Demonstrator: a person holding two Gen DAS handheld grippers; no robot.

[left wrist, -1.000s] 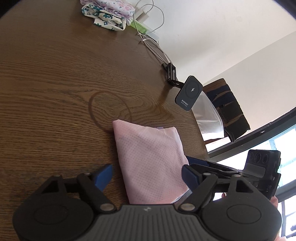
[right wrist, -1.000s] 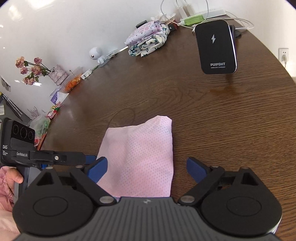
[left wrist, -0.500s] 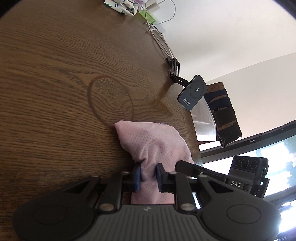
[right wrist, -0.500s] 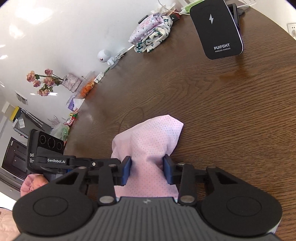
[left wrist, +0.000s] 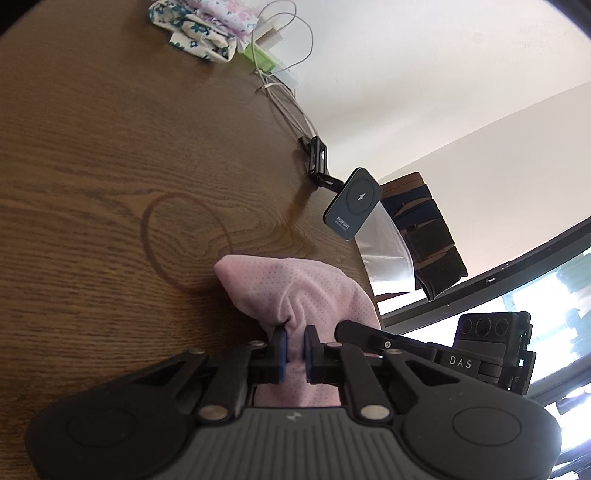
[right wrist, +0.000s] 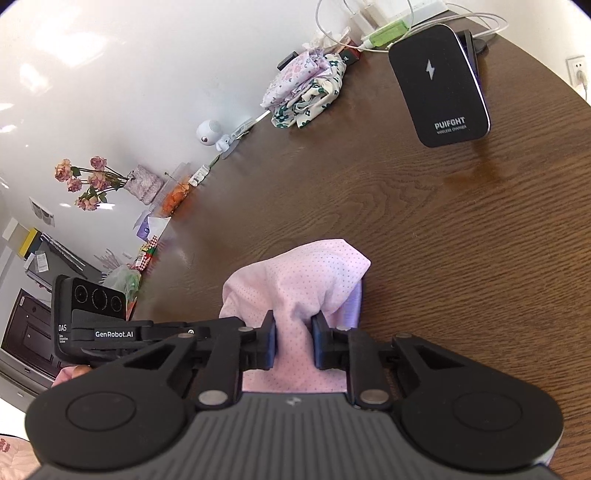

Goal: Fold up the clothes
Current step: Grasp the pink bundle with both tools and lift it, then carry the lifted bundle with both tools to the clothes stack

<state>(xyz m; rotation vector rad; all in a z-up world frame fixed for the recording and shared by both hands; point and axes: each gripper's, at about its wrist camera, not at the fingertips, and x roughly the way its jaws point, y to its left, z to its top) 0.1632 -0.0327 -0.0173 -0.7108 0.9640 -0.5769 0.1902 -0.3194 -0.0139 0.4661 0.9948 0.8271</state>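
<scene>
Near edge of the pink dotted garment (left wrist: pixel 295 288) (right wrist: pixel 303 280) is hidden under both gripper bodies in both wrist views; how it lies there cannot be told.

Left wrist view, left to right: wooden table (left wrist: pixel 92 166), dark brown, pronounced grain, with a dark ring mark (left wrist: pixel 184 240) just beside the garment's far corner. The left gripper (left wrist: pixel 294 349) has its blue-padded fingers drawn in on a bunched ridge of the thin, perforated pink fabric. The garment rests on the table near its edge. Beyond it, a black wireless charger (left wrist: pixel 352 203) stands tilted on a stand; white cables (left wrist: pixel 288 92) run along the table rim toward folded floral clothes (left wrist: pixel 199 29). A chair (left wrist: pixel 421 236) is partly cut off by the table edge.

Right wrist view, left to right: artificial flowers (right wrist: pixel 85 181) and a small white camera (right wrist: pixel 208 131) by the wall; cluttered packets there are too small to identify. The right gripper (right wrist: pixel 293 341) pinches a wider fold of the same garment, which puckers upward. Floral clothes (right wrist: pixel 306 85) and charger (right wrist: pixel 439 85) stand well apart behind.
</scene>
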